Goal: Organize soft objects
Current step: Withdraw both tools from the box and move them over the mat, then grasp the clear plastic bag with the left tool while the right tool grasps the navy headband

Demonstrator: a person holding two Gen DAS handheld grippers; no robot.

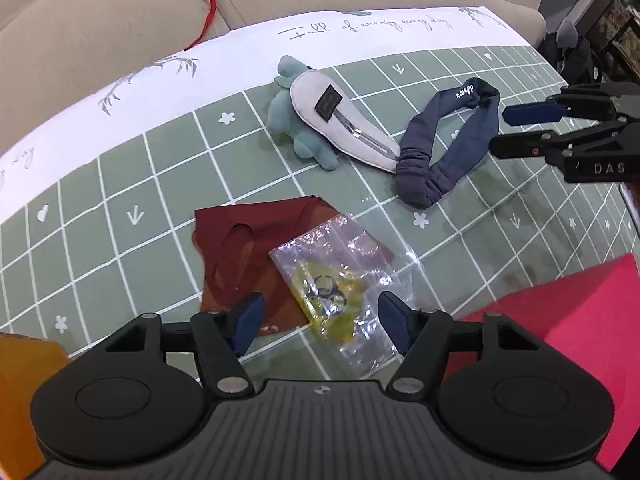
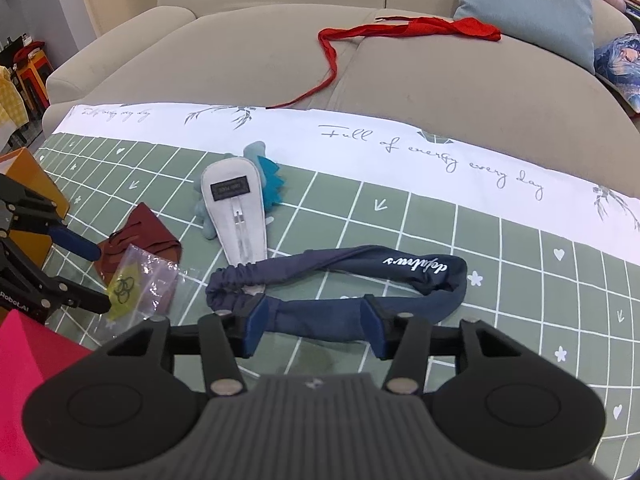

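**Sorting not begun: all soft items loose on bench**

Judged from the layout, nothing is sorted yet. On the bench (image 2: 500, 248) lie a navy headband (image 2: 360, 280), grey pouch (image 2: 240, 216) over a teal plush (image 2: 268, 176), maroon cloth (image 1: 248, 248) and plastic bag (image 1: 336, 276). The right hand-held gripper (image 2: 314, 322) stands wide, straddling the headband's near strap, nothing gripped. The left hand-held gripper (image 1: 320, 320) is wide, empty, over the bag.

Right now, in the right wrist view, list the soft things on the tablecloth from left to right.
Dark red cloth → clear plastic bag with a yellow item inside → grey pouch lying on the teal plush toy → navy headband, which runs out furthest to the right.
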